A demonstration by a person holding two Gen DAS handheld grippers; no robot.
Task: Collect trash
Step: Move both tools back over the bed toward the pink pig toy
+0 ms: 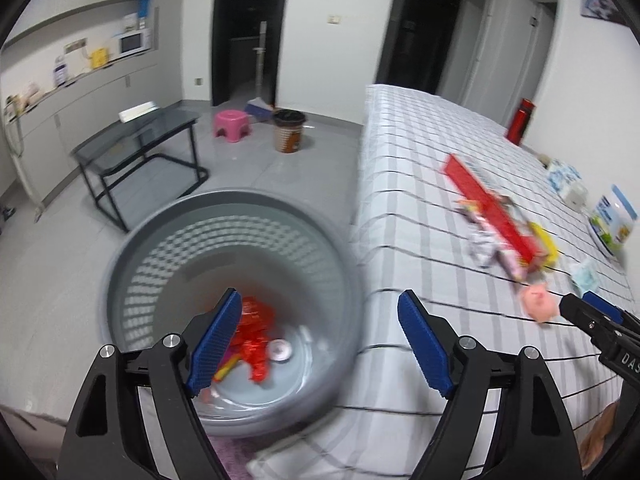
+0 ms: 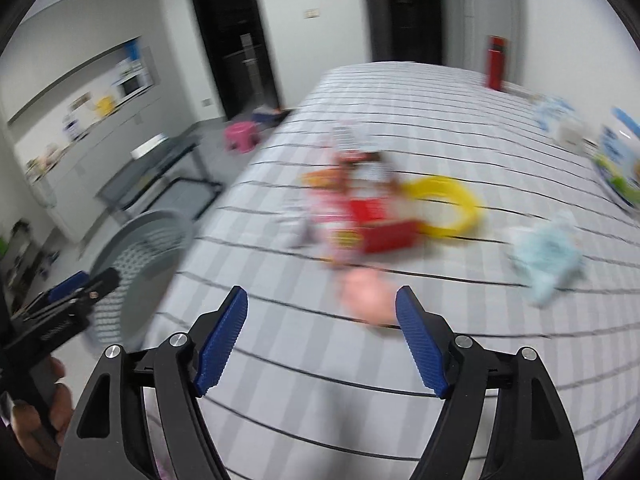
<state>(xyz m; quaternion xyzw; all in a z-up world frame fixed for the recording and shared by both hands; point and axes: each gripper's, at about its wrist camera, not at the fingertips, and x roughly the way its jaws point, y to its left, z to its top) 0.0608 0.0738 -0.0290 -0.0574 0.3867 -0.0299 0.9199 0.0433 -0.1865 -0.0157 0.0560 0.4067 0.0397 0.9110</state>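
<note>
The left gripper (image 1: 320, 344) has its blue jaws wide apart with nothing between them. Under it stands a grey bin (image 1: 132, 280) with red wrappers (image 1: 256, 336) inside. Beside the bin is a striped bed (image 1: 420, 152) with a red box (image 1: 488, 204) and a pink toy (image 1: 540, 304) on it.

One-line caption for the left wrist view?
Open left gripper above grey mesh bin holding red wrappers; more trash remains on striped bed.

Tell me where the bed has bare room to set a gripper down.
Free: the checked bedspread between the near edge and the pink toy, and the far end toward the red bottle. Crowded: the middle, around the red box and yellow ring.
</note>
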